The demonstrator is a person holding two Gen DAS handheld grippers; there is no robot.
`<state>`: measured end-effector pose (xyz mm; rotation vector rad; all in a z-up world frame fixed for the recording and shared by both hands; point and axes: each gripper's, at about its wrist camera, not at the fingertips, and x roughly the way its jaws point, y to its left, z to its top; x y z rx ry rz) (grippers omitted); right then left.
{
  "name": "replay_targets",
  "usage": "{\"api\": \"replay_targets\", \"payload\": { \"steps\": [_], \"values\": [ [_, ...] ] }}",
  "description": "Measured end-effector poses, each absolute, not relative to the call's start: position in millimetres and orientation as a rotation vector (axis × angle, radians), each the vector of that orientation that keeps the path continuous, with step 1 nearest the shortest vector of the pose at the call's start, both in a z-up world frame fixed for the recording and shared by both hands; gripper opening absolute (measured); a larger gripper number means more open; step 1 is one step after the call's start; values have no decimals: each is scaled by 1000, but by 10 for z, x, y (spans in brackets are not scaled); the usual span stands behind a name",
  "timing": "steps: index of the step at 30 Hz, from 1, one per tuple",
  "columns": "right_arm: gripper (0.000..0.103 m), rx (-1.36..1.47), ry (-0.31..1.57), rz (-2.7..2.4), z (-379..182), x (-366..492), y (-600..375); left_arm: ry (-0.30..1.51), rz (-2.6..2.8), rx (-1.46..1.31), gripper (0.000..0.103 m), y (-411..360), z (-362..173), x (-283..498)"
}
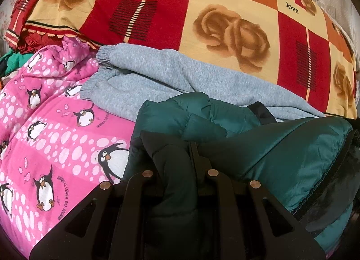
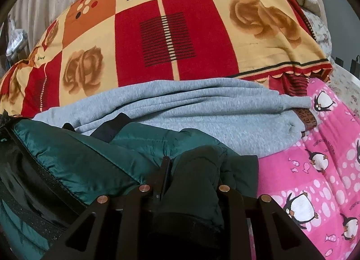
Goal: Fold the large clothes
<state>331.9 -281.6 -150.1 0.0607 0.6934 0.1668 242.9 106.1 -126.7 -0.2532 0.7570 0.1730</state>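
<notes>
While both grippers pinch the green puffer jacket point(image 1: 281, 154) lying on the pink penguin blanket point(image 1: 56, 143), the left gripper point(image 1: 173, 158) and right gripper point(image 2: 191, 165) should probably travel level together, keeping the padded edge taut, clear of the grey sweatshirt point(image 2: 202, 111).

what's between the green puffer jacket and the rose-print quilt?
The folded grey sweatshirt lies between the green puffer jacket and the rose-print quilt, touching both. Both wrist views show it.
</notes>
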Motion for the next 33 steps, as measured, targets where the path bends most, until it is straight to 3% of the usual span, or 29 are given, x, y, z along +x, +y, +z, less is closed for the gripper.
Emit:
{"api": "replay_targets", "payload": {
  "steps": [7, 33],
  "values": [
    [23, 95, 730, 183, -1535, 3396, -2865, 827, 114, -290, 16, 1134, -1381, 2646],
    [24, 133, 701, 195, -1551, 3327, -2884, 748, 152, -211, 16, 1017, -1416, 2560]
  ]
}}
